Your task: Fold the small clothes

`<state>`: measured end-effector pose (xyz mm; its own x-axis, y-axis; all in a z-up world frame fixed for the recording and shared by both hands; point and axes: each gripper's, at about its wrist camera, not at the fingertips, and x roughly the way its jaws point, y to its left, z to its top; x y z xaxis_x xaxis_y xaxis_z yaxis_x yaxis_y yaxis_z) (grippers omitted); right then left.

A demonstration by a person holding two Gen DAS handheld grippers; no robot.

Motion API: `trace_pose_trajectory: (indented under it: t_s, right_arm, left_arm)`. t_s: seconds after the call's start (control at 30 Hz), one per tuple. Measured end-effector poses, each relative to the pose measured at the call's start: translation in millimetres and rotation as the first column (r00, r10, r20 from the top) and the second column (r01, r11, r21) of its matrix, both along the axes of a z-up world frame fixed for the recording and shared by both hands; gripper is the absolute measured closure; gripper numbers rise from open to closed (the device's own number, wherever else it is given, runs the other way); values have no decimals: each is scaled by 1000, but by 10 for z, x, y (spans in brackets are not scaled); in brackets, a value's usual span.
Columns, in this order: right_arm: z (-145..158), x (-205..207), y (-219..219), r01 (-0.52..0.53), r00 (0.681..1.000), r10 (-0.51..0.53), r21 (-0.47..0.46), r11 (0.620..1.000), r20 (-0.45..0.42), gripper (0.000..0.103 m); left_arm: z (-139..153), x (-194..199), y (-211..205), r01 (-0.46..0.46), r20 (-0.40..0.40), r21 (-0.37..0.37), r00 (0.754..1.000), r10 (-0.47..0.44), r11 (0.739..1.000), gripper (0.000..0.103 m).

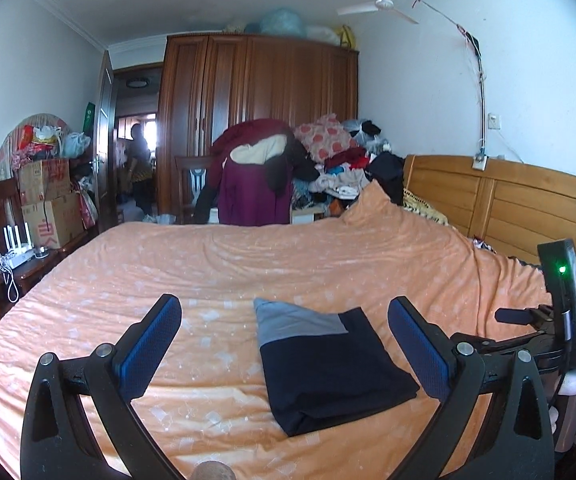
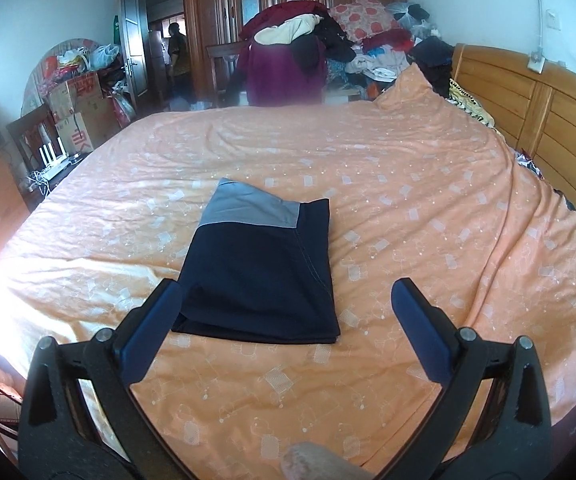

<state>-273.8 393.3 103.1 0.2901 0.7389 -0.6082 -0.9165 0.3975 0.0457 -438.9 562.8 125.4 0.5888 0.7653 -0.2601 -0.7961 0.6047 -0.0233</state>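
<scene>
The shorts are folded into a neat flat block. They are dark blue with a grey band at the far end. They lie on the orange bed, near its front edge and about in the middle from side to side.

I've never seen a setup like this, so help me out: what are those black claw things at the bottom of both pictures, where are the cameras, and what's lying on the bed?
Each claw is a hand-held two-finger gripper; a person carries one in each hand, and there is no robot arm. A wide-angle camera on each gripper looks forward along its fingers. One picture comes from the left gripper, the other from the right gripper. Both are wide open and hold nothing. On the orange bedspread lies one folded garment, dark navy with a grey band at its far end. In the left view, the black device with a green light at the right edge appears to be part of the other gripper's rig.
</scene>
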Motion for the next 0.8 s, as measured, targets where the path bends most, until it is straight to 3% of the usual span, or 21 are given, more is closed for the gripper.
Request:
trace_pose_trajectory:
  t_s: [0.23,0.37,0.53,0.8]
  right_arm:
    - [32,17,-22,6,1000,-6,3,1000,-4,0]
    - [-5,0,-24,10,1000,-10,-7,1000,-8,0]
    - [-39,5,-36,17,1000,-17,-11,1000,-14,0]
    - [-83,17,-52,34,999,-35,-17,999,-6,0]
  left_arm:
    - [8,19,71,-24,-21,-19,1000,23,1000,0]
    - [-67,16,190,-71,-33,-102,997,68,992,0]
    - [-218,35,326,-62,-29,-198,998,58,978,0]
    - [-438,198,408,-127,-153,-213,984,95,969,0]
